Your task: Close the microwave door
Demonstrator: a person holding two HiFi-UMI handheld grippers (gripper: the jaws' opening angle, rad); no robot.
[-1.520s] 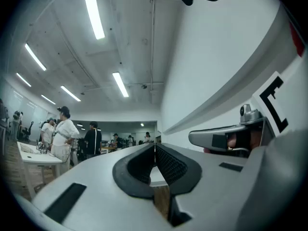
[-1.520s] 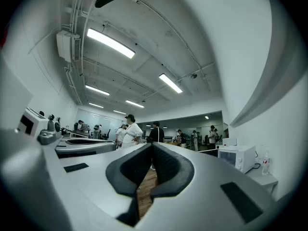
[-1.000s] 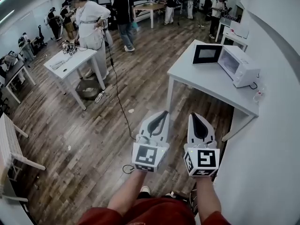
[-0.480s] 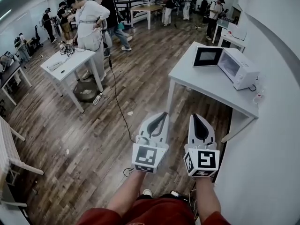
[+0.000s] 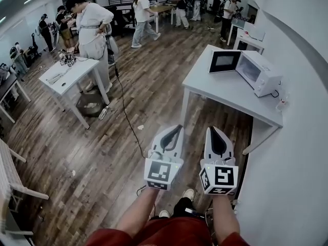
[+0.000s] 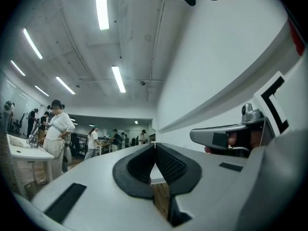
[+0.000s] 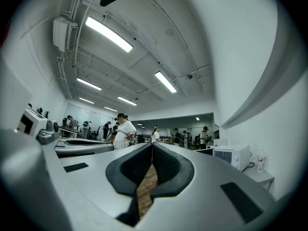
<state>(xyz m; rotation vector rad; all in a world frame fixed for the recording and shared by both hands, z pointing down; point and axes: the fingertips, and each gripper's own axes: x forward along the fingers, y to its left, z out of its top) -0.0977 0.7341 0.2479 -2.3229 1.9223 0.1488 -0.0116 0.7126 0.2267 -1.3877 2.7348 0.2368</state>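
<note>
At the desk's (image 5: 220, 94) far corner by the wall, the microwave (image 5: 262, 75) sat, door (image 5: 224, 60) swung open. Left tool (image 5: 178, 127) and right tool (image 5: 211, 129), both closed empty, were well short of it, probably readied for pushing.

One microwave (image 5: 259, 72), two grippers (image 5: 179, 127) (image 5: 210, 129)

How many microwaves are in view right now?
1 for sure: the microwave, door swung open, on the white table by the right wall. A white box on the farther table might be another; too small to tell.
</note>
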